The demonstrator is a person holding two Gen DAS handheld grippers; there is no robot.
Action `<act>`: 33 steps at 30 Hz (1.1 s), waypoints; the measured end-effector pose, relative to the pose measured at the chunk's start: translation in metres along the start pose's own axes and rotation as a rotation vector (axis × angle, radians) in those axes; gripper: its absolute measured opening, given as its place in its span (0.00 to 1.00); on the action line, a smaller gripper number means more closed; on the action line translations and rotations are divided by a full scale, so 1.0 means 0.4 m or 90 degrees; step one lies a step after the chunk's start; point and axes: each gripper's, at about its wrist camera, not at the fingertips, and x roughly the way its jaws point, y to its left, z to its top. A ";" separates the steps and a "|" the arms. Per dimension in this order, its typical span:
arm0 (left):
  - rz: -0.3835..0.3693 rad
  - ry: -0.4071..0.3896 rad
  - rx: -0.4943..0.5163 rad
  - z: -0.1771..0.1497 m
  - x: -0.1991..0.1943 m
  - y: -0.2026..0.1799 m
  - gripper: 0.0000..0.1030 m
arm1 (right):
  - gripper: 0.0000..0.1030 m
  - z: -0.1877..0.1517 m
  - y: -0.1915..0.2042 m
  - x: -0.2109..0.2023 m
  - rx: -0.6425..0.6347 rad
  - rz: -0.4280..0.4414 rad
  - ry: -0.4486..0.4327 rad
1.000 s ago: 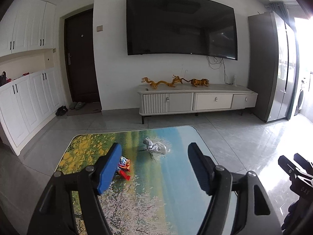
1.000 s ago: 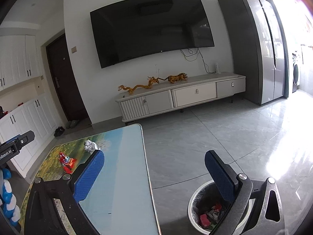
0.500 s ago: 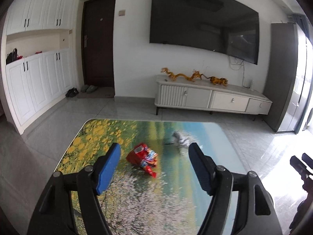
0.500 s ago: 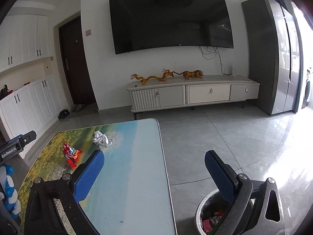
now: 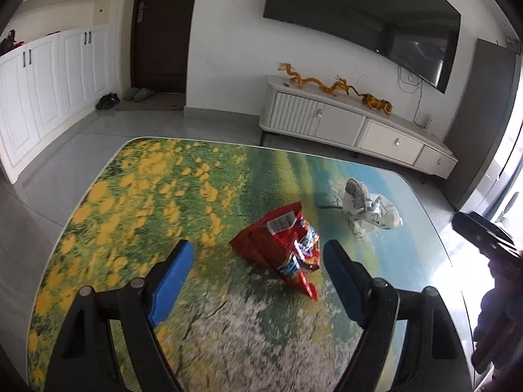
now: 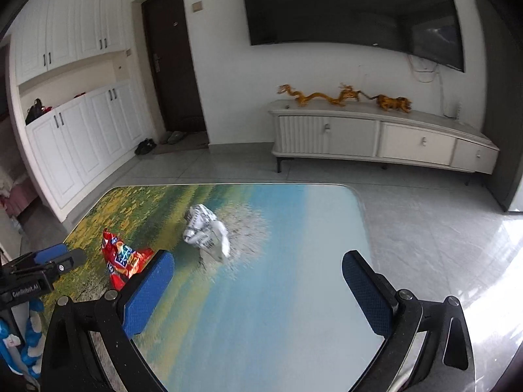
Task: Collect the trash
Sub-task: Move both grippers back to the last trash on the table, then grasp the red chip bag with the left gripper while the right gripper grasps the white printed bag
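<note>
Left gripper (image 5: 258, 254) hangs spread wide and empty above the counter (image 5: 137, 196), just near of the red snack wrapper (image 5: 281, 248). Right gripper (image 6: 258, 271) is equally spread (holding nothing), the white crumpled wrapper (image 6: 206, 232) beyond it. Flat foil could slide away if 1 pad pushes first.

This is a home living room: a large dark television (image 6: 353, 9) hangs on the white wall at the top of the frame, above a low white cabinet (image 6: 382, 137) carrying golden dragon figurines (image 6: 318, 95). At left stand white cupboards (image 6: 75, 75), with shoes (image 6: 145, 146) lying by the dark entrance door (image 6: 171, 62) on the glossy grey tiled floor (image 6: 434, 222).
</note>
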 end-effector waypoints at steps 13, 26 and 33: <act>-0.004 0.067 0.029 0.024 0.187 -0.023 0.78 | 1.00 0.035 0.048 0.260 0.003 0.086 0.077; -0.028 0.091 0.020 -0.013 0.173 -0.032 0.30 | 0.38 -0.019 0.030 0.205 0.041 0.130 0.121; -0.014 0.053 0.034 -0.034 0.045 -0.071 0.28 | 0.35 -0.075 0.037 0.017 0.047 0.120 0.084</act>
